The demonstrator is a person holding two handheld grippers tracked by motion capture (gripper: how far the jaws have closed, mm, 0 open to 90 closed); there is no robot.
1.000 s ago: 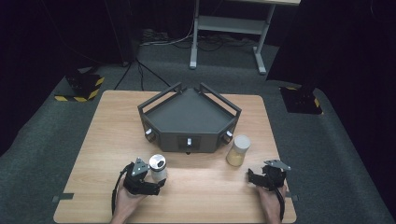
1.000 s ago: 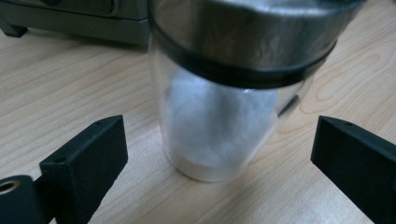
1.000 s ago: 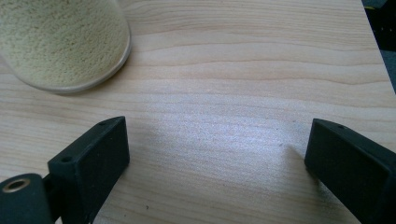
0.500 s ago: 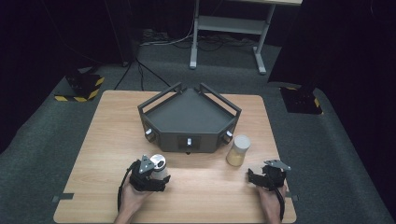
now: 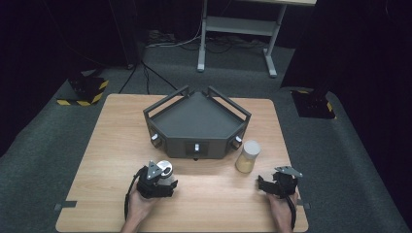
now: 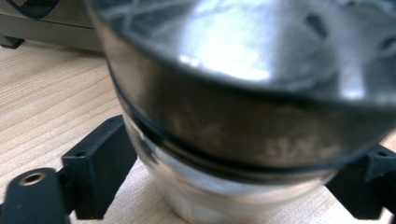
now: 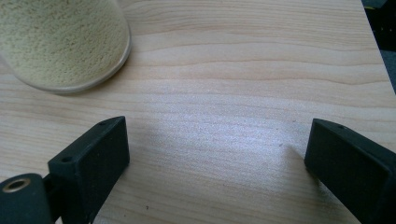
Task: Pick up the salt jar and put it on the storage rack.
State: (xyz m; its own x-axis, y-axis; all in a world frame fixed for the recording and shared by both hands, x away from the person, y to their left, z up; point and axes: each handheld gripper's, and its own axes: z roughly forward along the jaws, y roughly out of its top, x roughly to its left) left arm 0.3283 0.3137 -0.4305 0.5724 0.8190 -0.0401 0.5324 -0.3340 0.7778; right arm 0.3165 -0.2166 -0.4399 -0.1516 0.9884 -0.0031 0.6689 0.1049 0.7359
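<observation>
Metal-lidded jar (image 5: 166, 173) is seen upright on the table (image 5: 107, 145), near the front edge and left of the middle, just in front of the dark angular tray (image 5: 197, 121). The left gripper (image 5: 158, 183) is set around it: in the left gripper view the jar (image 6: 243, 116) stands between the two black jaws, which have just been closing; whether the pads press on the glass cannot be told. The right gripper (image 5: 266, 184), near the front right corner, is held wide open with nothing between its jaws, a jar of pale powder (image 5: 248, 156) standing close beyond it.
</observation>
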